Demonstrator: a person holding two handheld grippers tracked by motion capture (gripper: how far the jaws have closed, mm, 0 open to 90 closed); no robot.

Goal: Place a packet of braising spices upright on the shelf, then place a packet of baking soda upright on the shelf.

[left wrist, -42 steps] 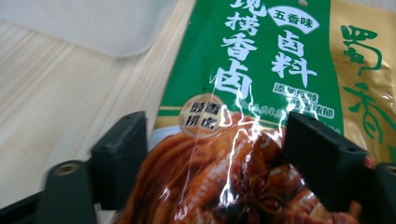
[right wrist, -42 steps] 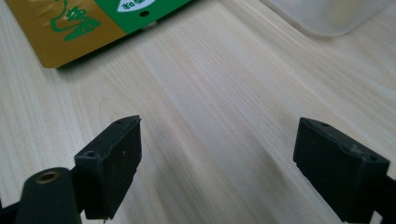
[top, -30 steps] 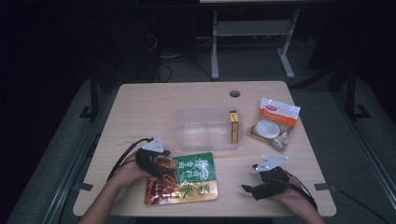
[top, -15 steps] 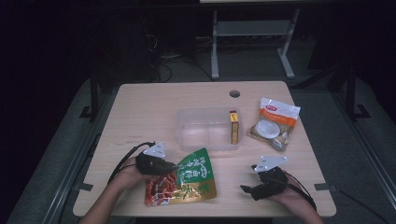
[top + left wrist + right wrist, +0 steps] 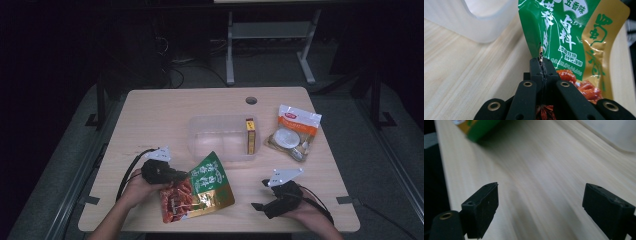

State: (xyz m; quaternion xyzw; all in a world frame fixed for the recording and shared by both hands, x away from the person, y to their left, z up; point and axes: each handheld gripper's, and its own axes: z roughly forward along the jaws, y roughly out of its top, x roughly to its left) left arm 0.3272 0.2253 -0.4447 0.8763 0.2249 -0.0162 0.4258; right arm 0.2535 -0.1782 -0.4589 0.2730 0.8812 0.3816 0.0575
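A green and gold snack packet point(image 5: 205, 182) with red food in its clear lower part lies at the table's front, its green end raised toward the container. My left gripper point(image 5: 182, 176) has just been closing and is now shut on the packet's left edge. In the left gripper view the two jaws meet point(image 5: 541, 62) on the thin seam of the packet point(image 5: 564, 32). My right gripper point(image 5: 259, 194) rests at the front right, jaws open and pointing left. The right gripper view shows bare wood between its jaws point(image 5: 549, 202) and a corner of the packet point(image 5: 477, 128) far off.
A clear plastic container point(image 5: 220, 120) stands mid-table with a yellow box point(image 5: 250, 136) on edge at its right end. A white and orange packet point(image 5: 294, 131) lies to its right. A cable hole point(image 5: 251, 100) is near the far edge. Dark floor surrounds the table.
The left gripper's jaws came together on the packet's edge. The packet's green end has lifted and swung toward the container. The right gripper has stayed put.
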